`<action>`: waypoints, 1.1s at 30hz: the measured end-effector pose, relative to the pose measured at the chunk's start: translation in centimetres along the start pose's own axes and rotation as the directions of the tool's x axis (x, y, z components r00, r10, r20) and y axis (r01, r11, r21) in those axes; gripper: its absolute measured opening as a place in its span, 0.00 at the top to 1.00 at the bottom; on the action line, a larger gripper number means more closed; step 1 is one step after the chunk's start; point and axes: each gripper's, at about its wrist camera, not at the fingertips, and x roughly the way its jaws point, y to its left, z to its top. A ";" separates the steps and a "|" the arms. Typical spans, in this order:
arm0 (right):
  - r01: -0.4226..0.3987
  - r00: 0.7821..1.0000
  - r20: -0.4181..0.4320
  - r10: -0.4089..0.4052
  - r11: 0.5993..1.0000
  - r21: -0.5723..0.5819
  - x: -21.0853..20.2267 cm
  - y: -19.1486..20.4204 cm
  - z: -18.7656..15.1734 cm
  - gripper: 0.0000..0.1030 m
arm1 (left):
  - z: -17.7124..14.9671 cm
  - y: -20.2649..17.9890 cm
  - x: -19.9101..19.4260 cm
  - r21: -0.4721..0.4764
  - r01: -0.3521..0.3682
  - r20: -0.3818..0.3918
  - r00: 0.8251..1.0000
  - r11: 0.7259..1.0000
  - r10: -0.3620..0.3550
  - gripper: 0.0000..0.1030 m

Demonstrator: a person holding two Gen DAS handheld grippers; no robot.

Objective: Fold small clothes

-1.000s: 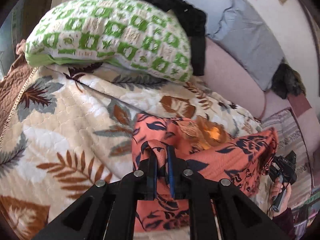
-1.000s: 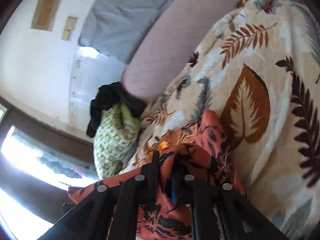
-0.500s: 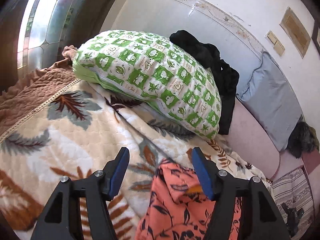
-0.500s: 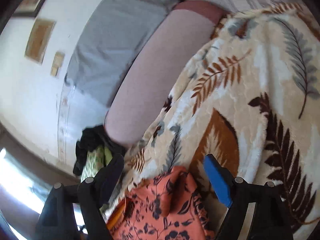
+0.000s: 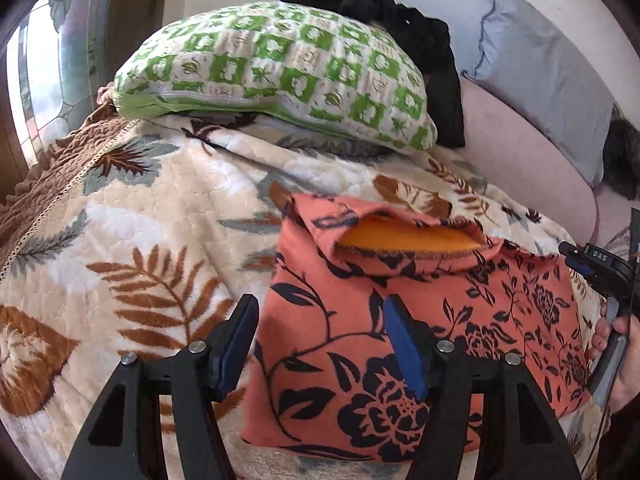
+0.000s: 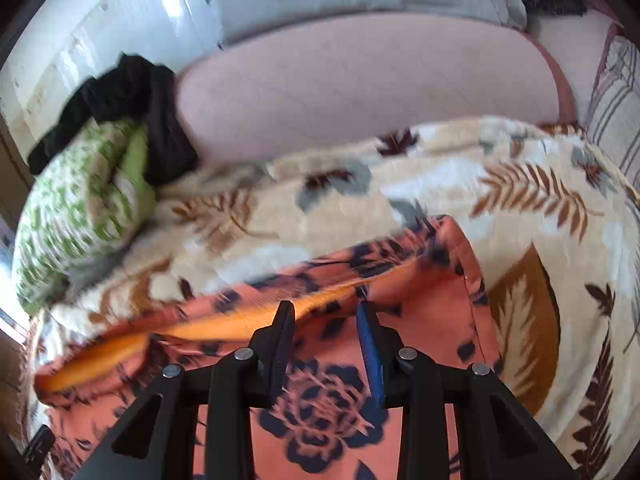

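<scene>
Left claw (image 5: 322, 322) stands open over the near left edge of the orange floral garment (image 5: 420, 320), gripping nothing; its jaws have just been opening. Right claw (image 6: 326, 314) has its jaws partly apart and empty above the same garment (image 6: 420, 320); they opened and have just been closing again. That garment lies folded on the leaf-patterned blanket (image 5: 140, 220) of the bed, its top flap turned to show a plain orange lining. Behind it rests a green-and-white pillow (image 5: 280, 68) with a black cloth (image 5: 420, 36) draped beside
</scene>
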 end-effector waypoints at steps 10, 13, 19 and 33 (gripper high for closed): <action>-0.378 0.883 -0.406 0.236 0.870 -0.315 5.2 21.3 -8.3 0.64 | 1.0 2.7 0.0 -0.069 -0.049 -0.057 0.997 0.996 0.045 0.36; -0.338 0.908 -0.331 0.256 0.915 -0.220 8.4 23.5 -5.8 0.64 | 1.2 2.8 0.1 -0.051 -0.046 -0.062 0.997 0.998 0.042 0.36; -0.424 0.904 -0.080 0.421 0.905 -0.034 2.9 19.0 -2.1 0.64 | 1.6 2.2 -1.0 -0.018 -0.023 -0.012 1.000 1.000 0.023 0.36; -0.214 0.957 -0.198 0.211 0.977 0.009 -6.6 -3.1 -15.1 0.68 | -2.5 -0.4 3.3 0.075 -0.122 -0.209 0.968 0.990 0.135 0.34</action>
